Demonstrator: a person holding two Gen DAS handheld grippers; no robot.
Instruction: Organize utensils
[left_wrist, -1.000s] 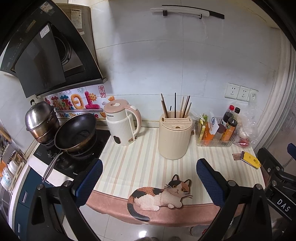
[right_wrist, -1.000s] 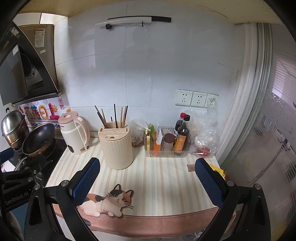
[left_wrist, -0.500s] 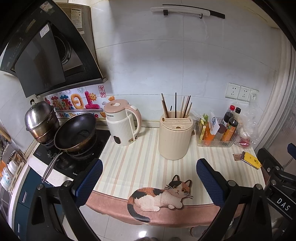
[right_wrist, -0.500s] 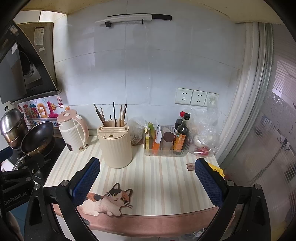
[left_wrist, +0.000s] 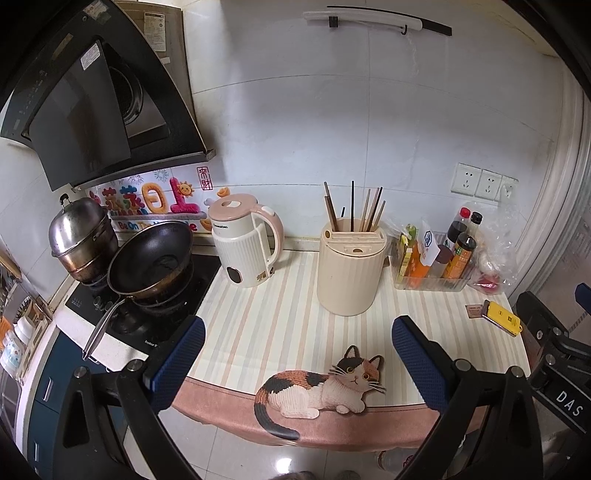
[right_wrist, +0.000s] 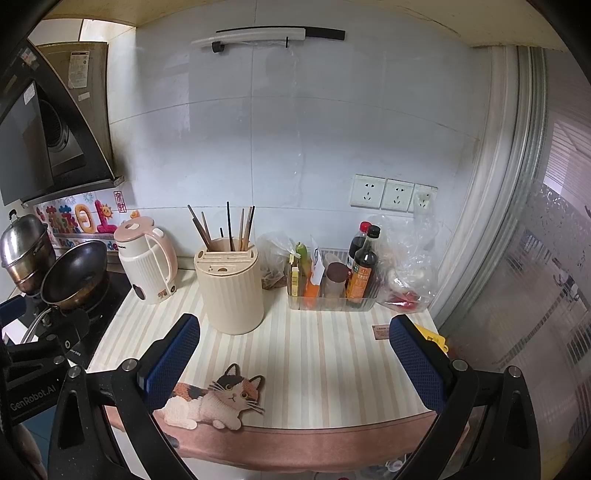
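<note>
A cream ribbed utensil holder stands mid-counter on the striped mat. Several chopsticks stick up from its back slot. My left gripper hangs open over the counter's front edge, short of the holder, with nothing between its blue pads. My right gripper is also open and empty, in front of the holder and a little to its right. Each gripper's body shows at the edge of the other's view.
A pink-and-white kettle stands left of the holder. A black pan and a steel pot sit on the hob. A clear tray of sauce bottles, a plastic bag and a yellow item are on the right. A cat-shaped mat lies at the front edge.
Both views drift only slightly. Nothing on the counter has moved, and both grippers stay open and empty.
</note>
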